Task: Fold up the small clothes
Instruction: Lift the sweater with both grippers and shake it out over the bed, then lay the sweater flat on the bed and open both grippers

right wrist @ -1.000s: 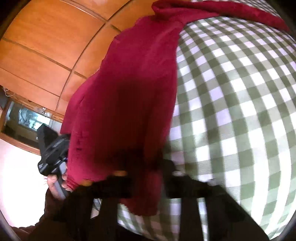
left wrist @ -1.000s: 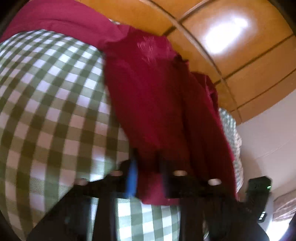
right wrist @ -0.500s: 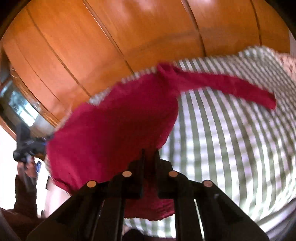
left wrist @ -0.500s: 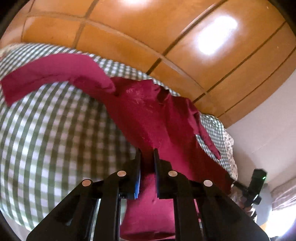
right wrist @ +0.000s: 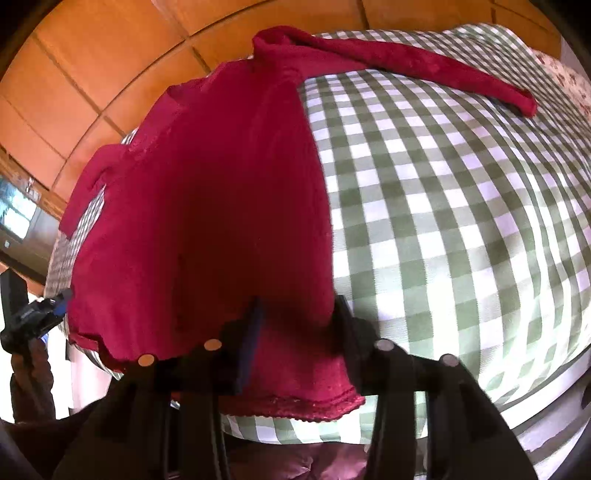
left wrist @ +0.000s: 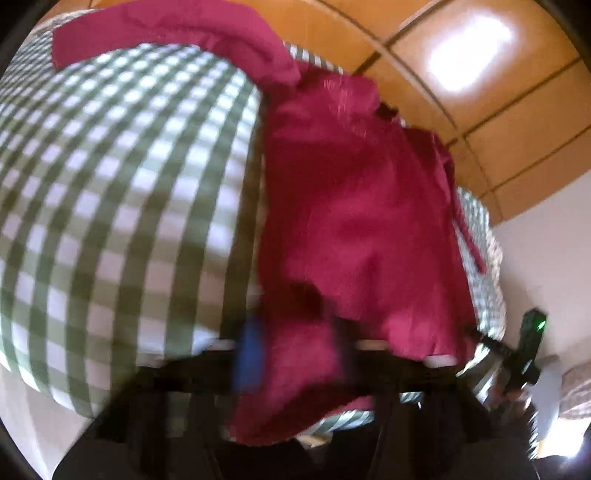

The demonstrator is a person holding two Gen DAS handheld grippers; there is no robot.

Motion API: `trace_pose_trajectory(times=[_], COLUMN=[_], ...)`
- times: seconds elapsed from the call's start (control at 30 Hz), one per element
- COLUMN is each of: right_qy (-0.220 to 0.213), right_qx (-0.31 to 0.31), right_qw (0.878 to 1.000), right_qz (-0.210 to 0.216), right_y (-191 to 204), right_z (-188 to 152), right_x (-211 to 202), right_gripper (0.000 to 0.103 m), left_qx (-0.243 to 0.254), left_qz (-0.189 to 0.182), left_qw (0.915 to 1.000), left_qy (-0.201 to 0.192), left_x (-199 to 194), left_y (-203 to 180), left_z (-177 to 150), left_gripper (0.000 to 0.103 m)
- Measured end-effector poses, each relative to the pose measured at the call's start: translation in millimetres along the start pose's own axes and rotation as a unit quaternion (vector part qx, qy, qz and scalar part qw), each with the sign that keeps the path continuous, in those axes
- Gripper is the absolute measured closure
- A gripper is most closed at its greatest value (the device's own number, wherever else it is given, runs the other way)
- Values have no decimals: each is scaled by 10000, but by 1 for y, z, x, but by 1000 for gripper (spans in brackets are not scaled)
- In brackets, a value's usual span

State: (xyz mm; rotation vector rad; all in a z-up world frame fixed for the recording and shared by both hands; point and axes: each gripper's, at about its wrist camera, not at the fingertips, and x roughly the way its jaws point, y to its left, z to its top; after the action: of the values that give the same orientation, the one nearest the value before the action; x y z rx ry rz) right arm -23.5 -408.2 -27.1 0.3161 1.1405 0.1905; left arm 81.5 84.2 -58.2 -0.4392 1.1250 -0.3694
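Note:
A small dark red long-sleeved top (left wrist: 354, 206) lies spread on a green-and-white checked cloth (left wrist: 110, 206). Its sleeve (left wrist: 177, 29) stretches to the far left. My left gripper (left wrist: 295, 332) is at the hem with its jaws apart and the hem lying between the fingers; the frame is blurred. In the right wrist view the same top (right wrist: 214, 206) lies flat, its other sleeve (right wrist: 417, 70) reaching far right. My right gripper (right wrist: 295, 317) is open over the hem corner, fingers on either side of the cloth.
The checked cloth (right wrist: 461, 206) covers a padded surface whose front edge runs under both grippers. Orange wooden panels (left wrist: 480, 74) rise behind it. A floral fabric (right wrist: 565, 77) lies at the far right. The other gripper shows at the frame edge (left wrist: 524, 354).
Both grippers have come down from a raised hold and the top now lies on the cloth. Both pairs of jaws, shut on the hem half a second ago, now stand apart.

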Motion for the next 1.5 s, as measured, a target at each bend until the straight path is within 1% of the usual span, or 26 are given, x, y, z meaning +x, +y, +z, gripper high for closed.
trace_pose_trajectory(times=[0.03, 0.17, 0.23, 0.3, 0.37, 0.4, 0.43, 0.47, 0.5, 0.53, 0.57, 0.6, 0.67, 0.7, 0.73, 0.8, 0.83, 0.97, 1.1, 1.17, 1.2, 1.27, 1.3, 1.37, 1.43, 1.5], right_qy=[-6, -318, -376, -175, 146, 195, 206, 115, -13, -138, -340, -498, -782, -864, -921, -931, -885, -640, -489, -442, -423, -322, -297, -298, -316, -339], right_qx=[-65, -327, -456, -564, -525, -473, -381, -282, -251, -246, -271, -323, -465, -515, -548, -646, -711, -970, -1130, -1264, -1319, -1341, -1324, -1292, -1290, -1276], right_qw=[10000, 9988, 9981, 9982, 9979, 9982, 9986, 9992, 9993, 9991, 9983, 9972, 9943, 9937, 9934, 9935, 9935, 9924, 9902, 9888, 9884, 9887, 9890, 9896, 9897, 9898], right_qz=[-5, 172, 160, -97, -349, -323, -287, -270, -283, -306, -383, -464, -557, -500, -408, -101, -24, 416, 666, 652, 622, 583, 582, 558, 543, 527], right_y=[5, 14, 15, 9, -1, -6, -9, -10, -10, -9, -5, -1, 9, 15, 20, 44, 51, 100, 136, 148, 151, 156, 155, 157, 159, 161], right_z=[1, 3, 0, -7, -17, -20, -19, -17, -13, -9, -4, 1, 14, 18, 24, 35, 36, 40, 41, 40, 40, 40, 40, 42, 42, 44], right_x=[-4, -34, -45, -40, -24, -20, -18, -20, -23, -28, -34, -39, -47, -48, -47, -32, -27, 12, 40, 55, 61, 72, 74, 82, 85, 88], right_gripper=[95, 96, 96, 96, 96, 95, 91, 88, 81, 69, 61, 51, 49, 48, 43, 37, 36, 36, 36, 36, 36, 36, 34, 32, 30, 29], left_qx=[96, 286, 358, 426, 415, 393, 295, 168, 33, -106, -287, -402, -682, -836, -955, -1250, -1369, -1901, -2434, -2620, -2666, -2642, -2538, -2337, -2149, -1963], left_qz=[78, 169, 193, 275, 302, 309, 290, 218, 161, 147, 205, 308, 530, 677, 865, 1322, 1442, 1638, 1877, 1812, 1819, 1859, 1855, 1895, 2133, 2276], left_qw=[9999, 9990, 9986, 9985, 9986, 9987, 9991, 9996, 9997, 9993, 9976, 9959, 9909, 9871, 9826, 9688, 9638, 9483, 9301, 9272, 9260, 9244, 9276, 9335, 9366, 9388], left_qy=[-47, -305, -337, -223, -86, -14, -45, -99, -180, -328, -595, -753, -1028, -1189, -1338, -1686, -1774, -1943, -2011, -1970, -1957, -2026, -2016, -1950, -1765, -1685], left_x=[0, -13, -19, -18, -10, -6, -5, -7, -11, -17, -26, -32, -43, -49, -54, -62, -65, -70, -69, -67, -64, -60, -56, -48, -37, -37], left_y=[0, -7, -9, -9, -5, -3, 0, 4, 7, 13, 21, 27, 43, 53, 62, 82, 92, 135, 184, 207, 214, 219, 220, 220, 219, 220], left_z=[-3, -5, -9, -16, -20, -22, -21, -18, -11, -6, 4, 12, 32, 45, 55, 78, 87, 127, 157, 170, 177, 188, 197, 211, 223, 229], left_gripper=[95, 97, 97, 97, 97, 95, 92, 87, 74, 65, 62, 57, 56, 51, 43, 35, 33, 33, 33, 33, 34, 42, 46, 62, 94, 96])
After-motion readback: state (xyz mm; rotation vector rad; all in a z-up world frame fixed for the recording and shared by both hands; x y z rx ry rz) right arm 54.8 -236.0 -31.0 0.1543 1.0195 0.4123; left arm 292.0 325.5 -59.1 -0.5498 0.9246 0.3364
